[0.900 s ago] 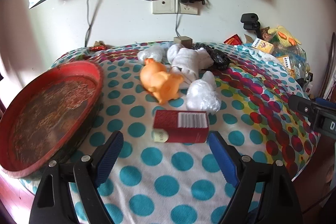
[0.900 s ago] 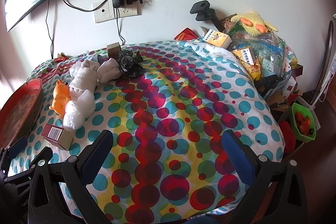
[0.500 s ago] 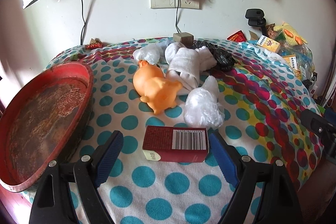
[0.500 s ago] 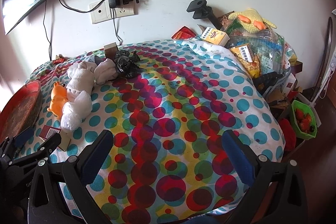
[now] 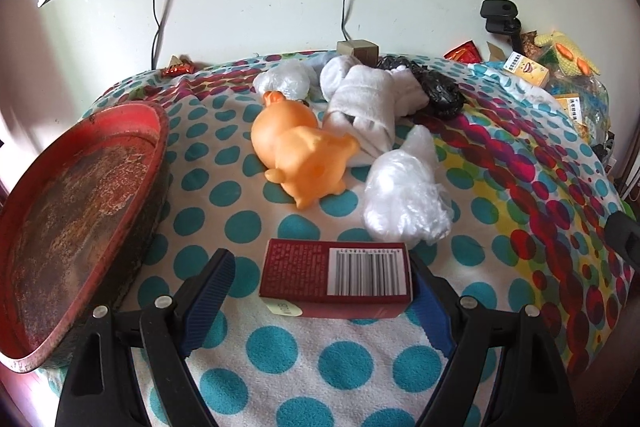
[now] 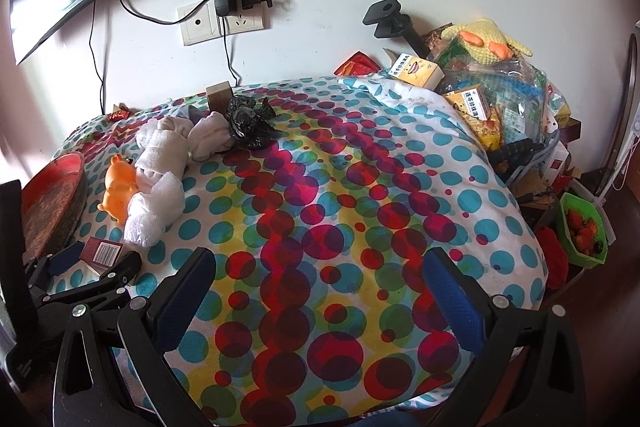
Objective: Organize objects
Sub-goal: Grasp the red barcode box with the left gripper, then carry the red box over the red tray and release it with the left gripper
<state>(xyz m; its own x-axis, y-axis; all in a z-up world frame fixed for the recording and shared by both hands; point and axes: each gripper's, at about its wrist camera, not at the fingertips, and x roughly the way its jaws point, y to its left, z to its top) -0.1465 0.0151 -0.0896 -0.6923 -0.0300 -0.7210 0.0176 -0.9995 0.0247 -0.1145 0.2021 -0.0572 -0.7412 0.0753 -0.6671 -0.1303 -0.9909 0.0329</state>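
Observation:
A dark red box (image 5: 336, 277) with a barcode lies flat on the dotted cloth, between the blue pads of my open left gripper (image 5: 320, 267). The right pad (image 5: 430, 311) is close beside the box's end; the left pad (image 5: 208, 291) stands clear of it. Behind the box lie an orange rubber toy (image 5: 300, 155), a crumpled clear plastic bag (image 5: 404, 195), a rolled white towel (image 5: 364, 99) and a black plastic bag (image 5: 436, 91). A red round tray (image 5: 72, 211) sits on the left. My right gripper (image 6: 320, 263) hangs open over bare cloth, with the box (image 6: 102, 253) far to its left.
A small cardboard cube (image 5: 358, 51) and a second clear bag (image 5: 284, 81) sit near the wall. Cartons, bags and a yellow knitted toy (image 6: 492, 43) pile up at the right edge. A green basket of strawberries (image 6: 584, 231) stands below the cloth's right side.
My left gripper has moved forward, so the red box now sits between its fingers instead of ahead of them. The right gripper has shifted only slightly.

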